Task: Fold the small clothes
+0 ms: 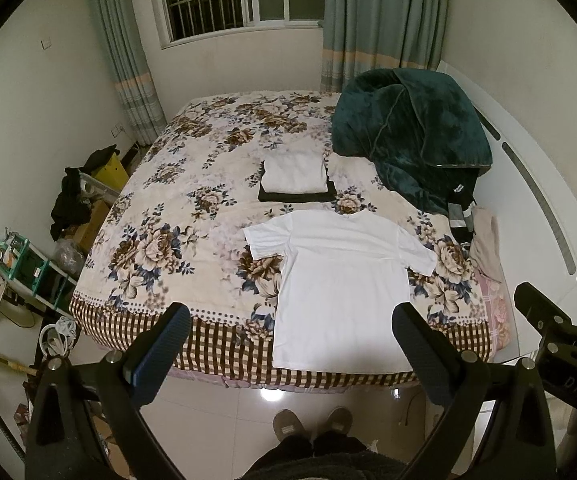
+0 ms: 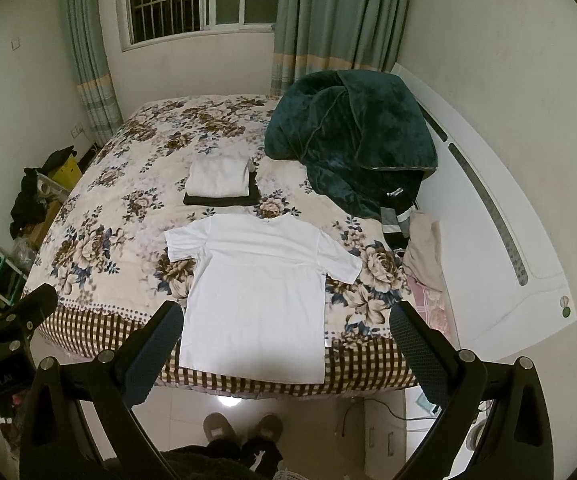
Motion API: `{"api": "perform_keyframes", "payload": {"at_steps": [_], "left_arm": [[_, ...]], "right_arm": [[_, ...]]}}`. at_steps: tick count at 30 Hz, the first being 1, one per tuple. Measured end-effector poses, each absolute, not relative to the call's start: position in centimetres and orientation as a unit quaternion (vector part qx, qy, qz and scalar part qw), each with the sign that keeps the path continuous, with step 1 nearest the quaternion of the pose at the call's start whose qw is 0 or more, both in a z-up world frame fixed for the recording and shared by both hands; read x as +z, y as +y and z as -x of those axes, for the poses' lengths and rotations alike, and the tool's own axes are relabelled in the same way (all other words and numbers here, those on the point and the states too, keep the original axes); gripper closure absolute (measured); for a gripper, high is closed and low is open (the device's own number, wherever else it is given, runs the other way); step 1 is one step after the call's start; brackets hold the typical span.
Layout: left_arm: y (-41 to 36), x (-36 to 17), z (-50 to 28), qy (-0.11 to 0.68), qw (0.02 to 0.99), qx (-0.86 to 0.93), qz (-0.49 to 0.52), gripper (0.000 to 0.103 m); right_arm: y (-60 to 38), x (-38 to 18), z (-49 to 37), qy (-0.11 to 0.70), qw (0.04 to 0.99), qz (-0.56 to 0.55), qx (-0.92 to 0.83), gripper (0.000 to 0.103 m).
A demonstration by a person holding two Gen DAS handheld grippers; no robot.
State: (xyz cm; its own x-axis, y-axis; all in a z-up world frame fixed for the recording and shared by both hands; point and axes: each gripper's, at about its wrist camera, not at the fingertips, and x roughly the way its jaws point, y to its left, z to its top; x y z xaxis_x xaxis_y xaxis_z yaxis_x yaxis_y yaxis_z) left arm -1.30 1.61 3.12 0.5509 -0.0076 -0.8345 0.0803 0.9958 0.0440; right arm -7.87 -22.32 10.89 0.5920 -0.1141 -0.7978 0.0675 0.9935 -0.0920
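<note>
T-shirt [image 1: 340,292] flat on bed [image 1: 160,216], beyond both hand-held grippers (jaws apart).

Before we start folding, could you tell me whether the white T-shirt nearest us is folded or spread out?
Spread out: the white T-shirt lies flat on the bed, both sleeves extended.

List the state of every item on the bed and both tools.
White T-shirt: spread flat, unfolded, hem at the bed's near edge.
White garment: folded, stacked on a folded dark garment.
Green blanket: heaped, crumpled.
Left tool: open, empty.
Right tool: open, empty.
</note>
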Motion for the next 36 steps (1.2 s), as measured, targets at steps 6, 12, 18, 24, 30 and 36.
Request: {"api": "perform_keyframes", "payload": {"at_steps": [6, 12, 18, 24, 30, 36], "left_arm": [[1.7, 3.2, 0.9, 0.473, 0.88, -0.027, -0.037, 0.0], [1.7, 3.4, -0.3, 0.474, 0.88, -0.027, -0.035, 0.0], [1.9, 3.3, 0.3, 0.47, 0.881, -0.025, -0.036, 0.0], [2.0, 0.2, -4.6, 0.448, 0.893, -0.003, -0.053, 0.0], [1.0, -9.7, -12.4, 0.477, 0.876, 0.011, -0.071, 0.0], [-2.7, -22.4, -20.9, 0.563, 0.822, 0.024, -0.075, 0.0]], "right_arm": [[-22.1, 11.0, 7.9, 0.449, 0.892, 0.026, -0.051, 0.0], [-21.9, 11.0, 8.0, 0.449, 0.892, 0.027, -0.051, 0.0], [-21.7, 11.0, 8.1, 0.451, 0.89, 0.026, -0.052, 0.0], [-24.2, 7.3, 3.0, 0.468, 0.879, 0.002, -0.089, 0.0], [-32.9, -3.4, -4.1, 0.491, 0.848, -0.061, -0.189, 0.0], [-46.4, -20.4, -11.8, 0.543, 0.773, -0.224, -0.241, 0.0]]}}
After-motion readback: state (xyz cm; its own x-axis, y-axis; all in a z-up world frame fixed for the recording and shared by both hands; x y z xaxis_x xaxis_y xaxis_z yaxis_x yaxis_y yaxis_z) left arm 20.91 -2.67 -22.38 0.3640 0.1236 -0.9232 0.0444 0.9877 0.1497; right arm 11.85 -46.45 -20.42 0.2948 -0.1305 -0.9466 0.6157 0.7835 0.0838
